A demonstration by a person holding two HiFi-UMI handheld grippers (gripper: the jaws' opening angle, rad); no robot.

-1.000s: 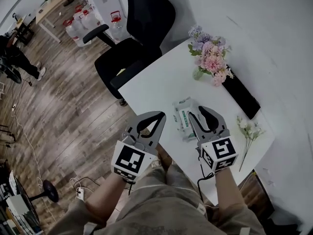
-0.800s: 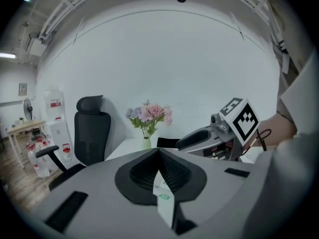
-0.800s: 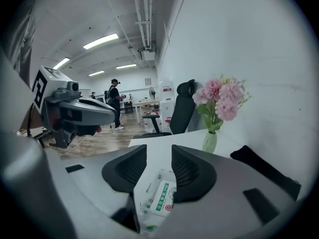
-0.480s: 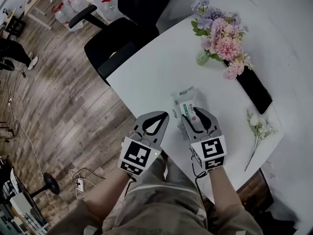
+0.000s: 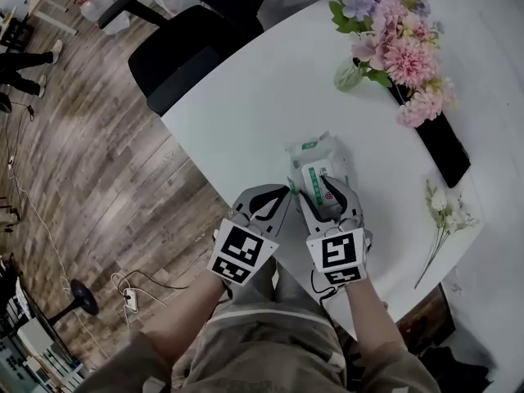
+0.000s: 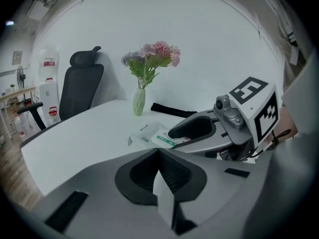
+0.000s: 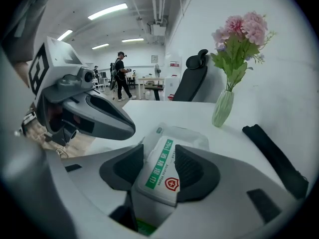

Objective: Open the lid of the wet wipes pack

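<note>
The wet wipes pack (image 5: 315, 155) lies flat on the white table (image 5: 246, 113), near its front edge. It is a pale soft pack with a white lid (image 7: 160, 171) that bears a green label and a red emblem. My right gripper (image 5: 326, 191) is low over the pack's near end. Its jaws are opening, and the lid lies between the pads (image 7: 192, 171), which flank it closely. My left gripper (image 5: 283, 193) is shut and empty, just left of the pack and of the right gripper. In the left gripper view the pack (image 6: 149, 133) lies ahead, partly behind the right gripper (image 6: 199, 131).
A vase of pink and purple flowers (image 5: 393, 39) stands at the back of the table. A long black object (image 5: 438, 150) lies to its right, and a sprig of white flowers (image 5: 442, 215) lies near the right edge. A black office chair (image 5: 188, 47) stands beyond the table's left side.
Both grippers have come down close to the table. The right gripper's jaws have spread wider and now sit around the pack's lid. The left stays shut.
</note>
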